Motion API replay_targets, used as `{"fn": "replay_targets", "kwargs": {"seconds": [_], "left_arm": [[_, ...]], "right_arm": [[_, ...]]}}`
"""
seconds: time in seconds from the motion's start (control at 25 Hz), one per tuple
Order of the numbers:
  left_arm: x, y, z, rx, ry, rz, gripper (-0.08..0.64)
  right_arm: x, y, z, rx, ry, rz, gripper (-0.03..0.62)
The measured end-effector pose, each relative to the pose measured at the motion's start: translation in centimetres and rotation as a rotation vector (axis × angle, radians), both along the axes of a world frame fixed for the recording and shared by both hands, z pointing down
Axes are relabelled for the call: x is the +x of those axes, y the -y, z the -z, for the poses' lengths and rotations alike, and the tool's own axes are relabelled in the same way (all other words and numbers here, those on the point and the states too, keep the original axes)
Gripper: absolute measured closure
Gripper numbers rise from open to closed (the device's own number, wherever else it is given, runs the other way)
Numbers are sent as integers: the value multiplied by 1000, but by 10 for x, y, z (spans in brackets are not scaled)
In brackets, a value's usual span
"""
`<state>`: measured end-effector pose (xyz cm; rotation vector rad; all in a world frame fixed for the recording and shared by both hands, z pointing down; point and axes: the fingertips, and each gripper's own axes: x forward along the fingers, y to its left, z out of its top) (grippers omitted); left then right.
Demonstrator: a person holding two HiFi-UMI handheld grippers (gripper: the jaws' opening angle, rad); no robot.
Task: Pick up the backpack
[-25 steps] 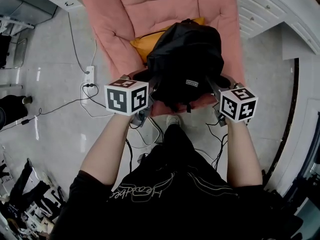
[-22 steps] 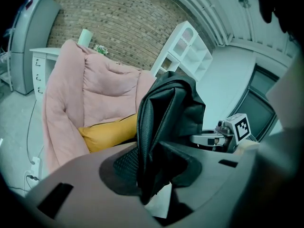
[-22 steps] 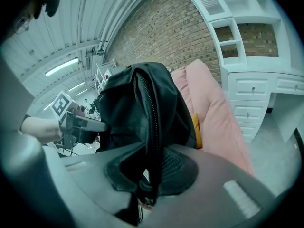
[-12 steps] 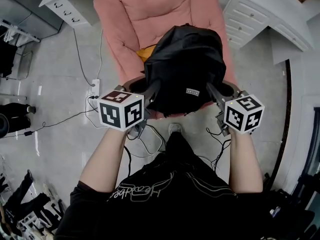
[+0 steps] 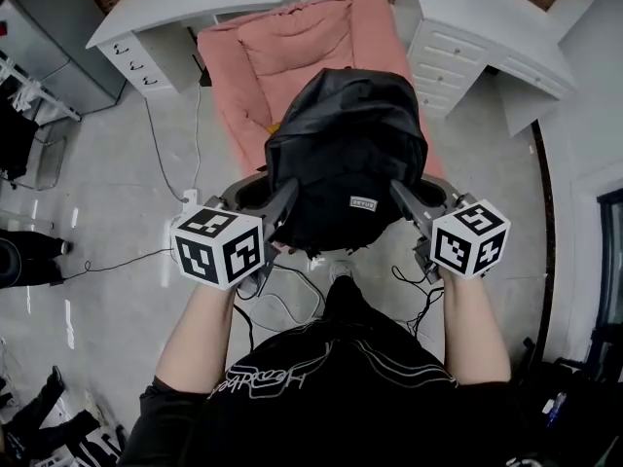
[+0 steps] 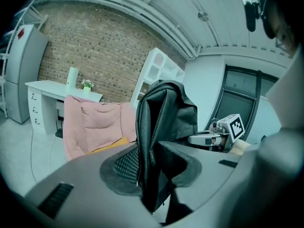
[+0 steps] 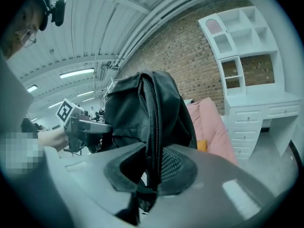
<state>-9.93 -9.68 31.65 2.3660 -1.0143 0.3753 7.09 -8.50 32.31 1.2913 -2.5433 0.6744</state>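
Note:
A black backpack (image 5: pixel 348 159) hangs in the air between my two grippers, above the pink chair (image 5: pixel 292 52). My left gripper (image 5: pixel 283 196) is shut on the backpack's left side. In the left gripper view a zipped black fold of the backpack (image 6: pixel 151 141) is pinched between the jaws. My right gripper (image 5: pixel 401 195) is shut on the backpack's right side, and the right gripper view shows a zipped edge of the backpack (image 7: pixel 153 141) clamped between its pads. A yellow cushion (image 5: pixel 275 125) peeks out on the seat behind the bag.
White desks with drawers stand at the back left (image 5: pixel 146 37) and back right (image 5: pixel 467 42). A power strip (image 5: pixel 189 200) and cables (image 5: pixel 117 256) lie on the grey floor to the left. Black cables trail on the floor near my feet (image 5: pixel 419 290).
Both grippers have risen with the backpack, lifting it off the pink chair. More of the chair's back and the white desks now shows behind it.

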Motion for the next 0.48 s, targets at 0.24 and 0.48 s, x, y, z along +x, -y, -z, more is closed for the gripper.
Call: {"fn": "replay_targets", "kwargs": {"seconds": [0.24, 0.48], "left_arm": [[-9, -38, 23, 49, -15, -10, 453], [-15, -76, 40, 72, -27, -15, 453]], "right_arm": [[-8, -39, 25, 46, 10, -3, 551], [-14, -77, 43, 84, 32, -19, 551]]}}
